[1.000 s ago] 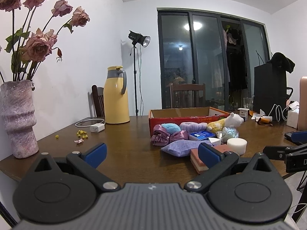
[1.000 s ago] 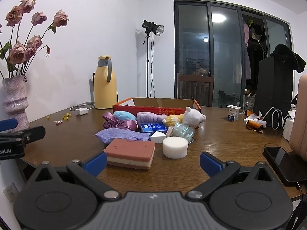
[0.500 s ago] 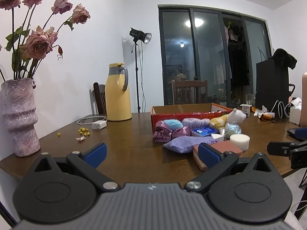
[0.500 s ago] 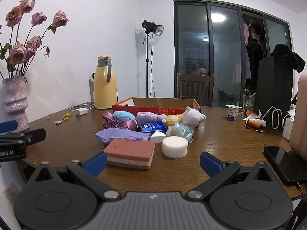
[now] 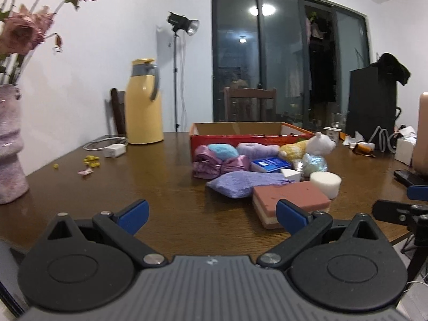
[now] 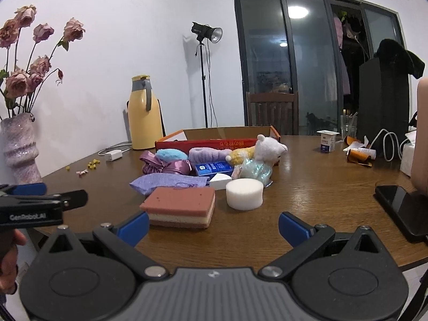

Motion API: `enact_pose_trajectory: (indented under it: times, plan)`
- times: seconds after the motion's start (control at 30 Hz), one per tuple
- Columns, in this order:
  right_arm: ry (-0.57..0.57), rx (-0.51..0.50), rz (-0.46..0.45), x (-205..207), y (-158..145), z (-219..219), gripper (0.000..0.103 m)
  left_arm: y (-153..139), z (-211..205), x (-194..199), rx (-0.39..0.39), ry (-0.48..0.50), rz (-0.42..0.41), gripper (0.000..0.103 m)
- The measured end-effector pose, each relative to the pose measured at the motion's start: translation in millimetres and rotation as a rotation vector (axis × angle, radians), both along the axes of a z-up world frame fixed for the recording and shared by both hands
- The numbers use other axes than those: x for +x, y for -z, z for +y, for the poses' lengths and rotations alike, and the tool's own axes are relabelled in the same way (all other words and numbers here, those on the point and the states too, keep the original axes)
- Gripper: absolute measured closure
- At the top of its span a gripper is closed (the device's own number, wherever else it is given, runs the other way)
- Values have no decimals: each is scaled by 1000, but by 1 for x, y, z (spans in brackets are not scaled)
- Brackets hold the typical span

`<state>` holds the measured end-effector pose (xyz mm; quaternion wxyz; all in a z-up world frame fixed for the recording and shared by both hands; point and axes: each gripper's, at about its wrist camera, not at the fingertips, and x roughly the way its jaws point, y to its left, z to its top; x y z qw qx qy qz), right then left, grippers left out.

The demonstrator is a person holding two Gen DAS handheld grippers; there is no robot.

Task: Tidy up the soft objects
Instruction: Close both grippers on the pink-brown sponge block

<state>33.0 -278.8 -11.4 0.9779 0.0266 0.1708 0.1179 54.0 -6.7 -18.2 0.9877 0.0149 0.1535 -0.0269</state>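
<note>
Nearest, left gripper (image 5: 211,212) spread wide, nothing between its blue pads, held over near edge of wooden table (image 5: 165,184). Likewise right gripper (image 6: 213,226) spread wide and empty, low at table edge. Just beyond, at 12 o'clock in right wrist view: pink layered sponge (image 6: 179,206) lying flat, white round sponge (image 6: 244,194) just beside it at 1 o'clock. Behind these, lavender pouch (image 6: 168,182), blue packet (image 6: 212,167), purple satin scrunchie (image 6: 165,165), blue puff (image 6: 171,154), lilac roll (image 6: 210,153), white plush toy (image 6: 268,148), clustered and touching. Farther back, red cardboard box (image 6: 214,139), open-topped. At 10 o'clock, yellow thermos (image 6: 144,113); at 9 o'clock, pink vase (image 6: 20,148) with dried roses.
</note>
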Motion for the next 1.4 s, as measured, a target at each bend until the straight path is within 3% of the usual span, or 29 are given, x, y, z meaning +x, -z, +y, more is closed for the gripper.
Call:
enact_pose_trajectory:
  times: [0.2, 0.27, 0.3, 0.4, 0.47, 0.53, 0.63, 0.77, 0.87, 0.9, 1.0, 1.23, 1.33, 1.4]
  plan:
    - [-5, 43, 42, 37, 7, -3, 1, 6, -7, 35, -62, 51, 62, 3]
    - [-17, 77, 63, 55, 8, -1, 8, 7, -8, 51, -103, 84, 107, 13]
    - [-23, 85, 80, 65, 8, 0, 19, 8, -10, 58, -115, 90, 131, 21]
    - [-23, 93, 148, 92, 11, 7, 35, 13, -13, 85, -157, 99, 221, 29]
    - [-36, 105, 179, 108, 16, 11, 36, 15, -15, 99, -178, 103, 259, 36]
    - [-52, 131, 206, 120, 21, 13, 42, 18, -18, 109, -196, 120, 289, 47]
    - [-74, 194, 244, 132, 26, 15, 52, 19, -16, 117, -250, 141, 320, 55]
    - [-94, 216, 253, 137, 28, 15, 52, 19, -12, 121, -313, 154, 349, 61]
    - [-85, 287, 290, 140, 34, 8, 48, 21, -7, 120, -387, 168, 377, 68]
    - [-91, 309, 302, 140, 35, 5, 60, 21, -6, 119, -413, 184, 391, 74]
    - [-114, 330, 315, 129, 32, 3, 61, 16, -9, 106, -420, 197, 408, 75]
    - [-124, 311, 246, 97, 9, -4, 62, -13, -14, 91, -434, 251, 327, 75]
    - [-124, 302, 180, 106, -15, -9, 62, -40, -19, 118, -447, 270, 277, 67]
    - [-142, 254, 131, 151, -45, -11, 62, -60, -24, 159, -452, 275, 266, 67]
